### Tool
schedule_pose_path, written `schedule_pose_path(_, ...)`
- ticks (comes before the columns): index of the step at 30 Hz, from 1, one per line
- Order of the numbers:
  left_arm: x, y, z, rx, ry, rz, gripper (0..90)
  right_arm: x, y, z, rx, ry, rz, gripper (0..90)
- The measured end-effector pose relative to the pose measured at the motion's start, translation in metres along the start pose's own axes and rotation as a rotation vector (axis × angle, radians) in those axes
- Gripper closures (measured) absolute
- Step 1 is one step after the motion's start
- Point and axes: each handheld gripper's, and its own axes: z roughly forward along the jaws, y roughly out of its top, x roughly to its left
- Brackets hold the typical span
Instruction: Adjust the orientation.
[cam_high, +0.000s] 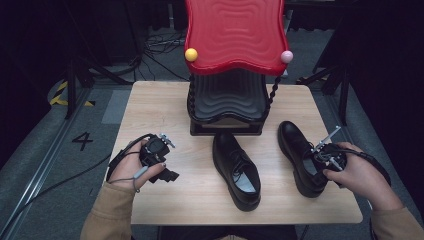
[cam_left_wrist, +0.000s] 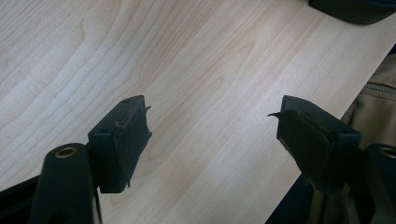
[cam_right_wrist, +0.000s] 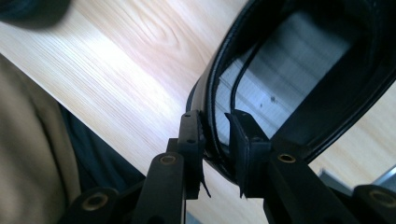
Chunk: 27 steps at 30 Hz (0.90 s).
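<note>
Now right tool (cam_right_wrist: 215, 140) clamped on right shoe's (cam_high: 299, 155) heel rim, left tool (cam_left_wrist: 210, 135) released above table (cam_left_wrist: 196, 70).

Two black shoes stand on one table (cam_high: 165, 107): one shoe (cam_high: 236, 170) near the middle, the other shoe (cam_high: 299, 156) at the right. One rack (cam_high: 227, 107) stands at the far edge, topped by one red tray (cam_high: 235, 32) with two balls, one yellow ball (cam_high: 191, 54) and one pink ball (cam_high: 286, 56). Two grippers: left gripper (cam_high: 170, 175), right gripper (cam_high: 314, 161).
</note>
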Motion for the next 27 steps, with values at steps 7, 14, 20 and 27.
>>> schedule_pose_path(7, 0.0, -0.001, 0.0, -0.003, 0.003, 0.005, 25.3, -0.001, -0.002, -0.001, -0.08, 0.003, 0.07, 63.4)
schedule_pose_path(14, 0.0, -0.002, -0.001, -0.005, 0.005, 0.001, 25.3, 0.0, 0.02, 0.015, -0.192, -0.07, 0.215, 61.9)
schedule_pose_path(20, 0.001, -0.004, -0.001, 0.0, 0.004, -0.007, 25.2, 0.003, 0.027, 0.025, -0.184, -0.055, 0.224, 82.0)
schedule_pose_path(27, 0.0, -0.004, -0.002, -0.001, 0.007, -0.01, 25.2, 0.012, 0.019, 0.014, -0.215, -0.142, 0.315, 87.2)
